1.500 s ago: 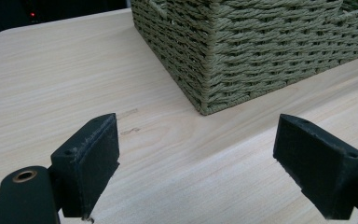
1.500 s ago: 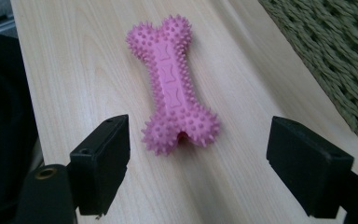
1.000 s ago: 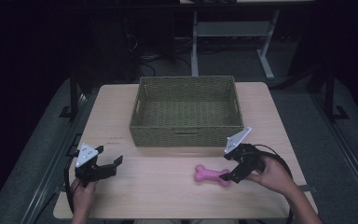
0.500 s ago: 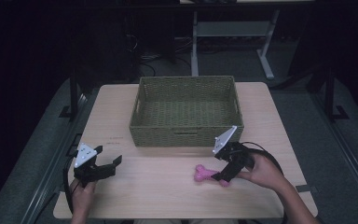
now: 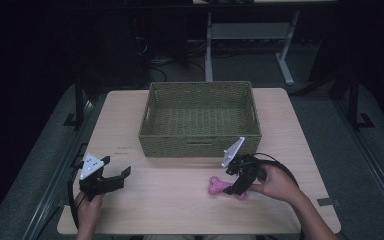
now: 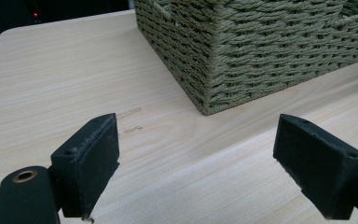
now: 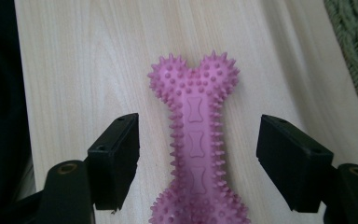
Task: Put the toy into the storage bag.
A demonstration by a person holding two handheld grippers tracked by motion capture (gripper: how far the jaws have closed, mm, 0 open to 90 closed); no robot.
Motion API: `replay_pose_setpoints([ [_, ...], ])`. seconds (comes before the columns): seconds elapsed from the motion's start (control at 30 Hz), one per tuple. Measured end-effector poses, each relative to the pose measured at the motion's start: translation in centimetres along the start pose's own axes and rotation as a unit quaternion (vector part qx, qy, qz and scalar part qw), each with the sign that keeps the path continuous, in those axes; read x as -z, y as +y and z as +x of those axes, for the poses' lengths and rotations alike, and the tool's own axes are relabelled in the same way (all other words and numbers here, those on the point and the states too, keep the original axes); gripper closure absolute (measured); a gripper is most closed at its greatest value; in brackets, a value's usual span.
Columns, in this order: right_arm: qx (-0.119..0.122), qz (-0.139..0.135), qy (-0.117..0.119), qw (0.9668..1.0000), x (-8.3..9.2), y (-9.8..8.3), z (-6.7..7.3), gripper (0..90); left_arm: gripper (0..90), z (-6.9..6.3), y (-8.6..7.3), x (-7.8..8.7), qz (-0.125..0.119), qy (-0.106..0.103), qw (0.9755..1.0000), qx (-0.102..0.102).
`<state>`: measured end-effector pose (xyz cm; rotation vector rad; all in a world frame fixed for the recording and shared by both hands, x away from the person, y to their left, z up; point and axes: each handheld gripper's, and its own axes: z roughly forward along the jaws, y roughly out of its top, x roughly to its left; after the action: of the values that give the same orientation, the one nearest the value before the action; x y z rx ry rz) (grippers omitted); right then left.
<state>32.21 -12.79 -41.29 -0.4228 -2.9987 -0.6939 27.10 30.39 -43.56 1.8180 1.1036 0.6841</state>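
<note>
The pink bone toy (image 7: pixel 198 140) lies flat on the table (image 5: pixel 170 200), just in front of the basket (image 5: pixel 200 142), which has nothing in it. The right gripper (image 7: pixel 198 161) straddles the toy's shaft, its jaws just closing in but with gaps on both sides. The left gripper (image 6: pixel 198 163) waits wide open over bare wood. I'd say everything's ahead: grip, lift, drop in.

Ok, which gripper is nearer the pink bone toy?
Right. The right gripper straddles the pink bone toy, jaws just closing, pads not touching yet. The left gripper sits open at the table's far left.
</note>
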Motion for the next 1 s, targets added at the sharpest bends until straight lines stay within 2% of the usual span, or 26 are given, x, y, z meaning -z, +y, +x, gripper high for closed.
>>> replay_pose_setpoints([
  [0.33, 0.005, 0.018, 0.004, 0.9998, -1.1, -0.2, -0.1, 39.2, 13.9, 0.0, 0.0, 0.0, 0.002, 0.0, 1.0, -0.002],
  [1.0, 0.011, 0.04, 0.006, 0.9991, -2.4, -0.6, -0.1, 49.8, 13.9, 0.1, 0.0, 0.1, -0.001, 0.001, 1.0, 0.0],
])
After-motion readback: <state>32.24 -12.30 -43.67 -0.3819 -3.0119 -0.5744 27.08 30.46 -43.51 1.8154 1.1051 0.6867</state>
